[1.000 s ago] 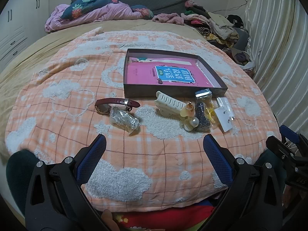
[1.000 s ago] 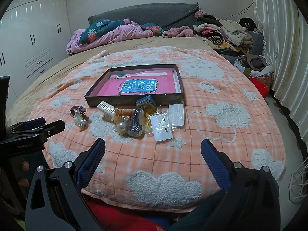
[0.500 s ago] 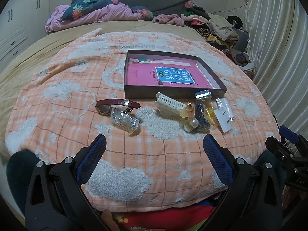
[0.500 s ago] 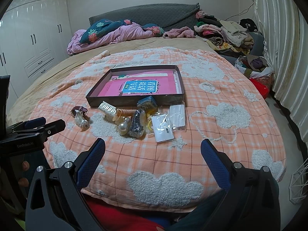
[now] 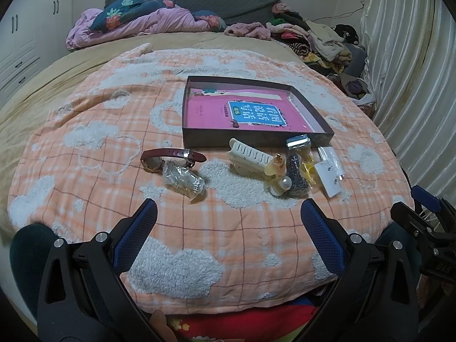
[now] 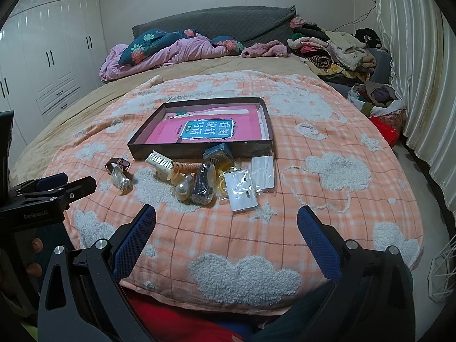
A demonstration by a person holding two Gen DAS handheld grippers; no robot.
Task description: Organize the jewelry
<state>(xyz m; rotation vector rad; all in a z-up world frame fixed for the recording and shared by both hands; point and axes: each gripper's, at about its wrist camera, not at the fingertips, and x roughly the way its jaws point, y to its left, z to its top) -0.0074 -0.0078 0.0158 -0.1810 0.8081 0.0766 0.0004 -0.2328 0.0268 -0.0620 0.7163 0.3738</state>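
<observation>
Surface: peach checked blanket (image 5: pixel 199 228) on a bed, bedroom behind.
Jewelry: wristwatch (image 5: pixel 171 158) and clear packet (image 5: pixel 183 181) left of centre in the left wrist view; main cluster (image 6: pixel 211 176) mid-frame in the right wrist view.
Watch axis: strap runs left-right across frame.
Box: open tray (image 5: pixel 310 138) touching the cluster's far side, above it in frame.
Left gripper (image 5: pixel 228 228): spread wide, empty, judged nearer the watch.
Right gripper (image 6: pixel 226 230): spread wide, empty, judged nearer the cluster.

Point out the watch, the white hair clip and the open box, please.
watch (image 5: pixel 154 163): left wrist view, on the round face.
white hair clip (image 5: pixel 250 157): left wrist view, on the toothed body.
open box (image 6: pixel 199 152): right wrist view, on the near outer wall.
</observation>
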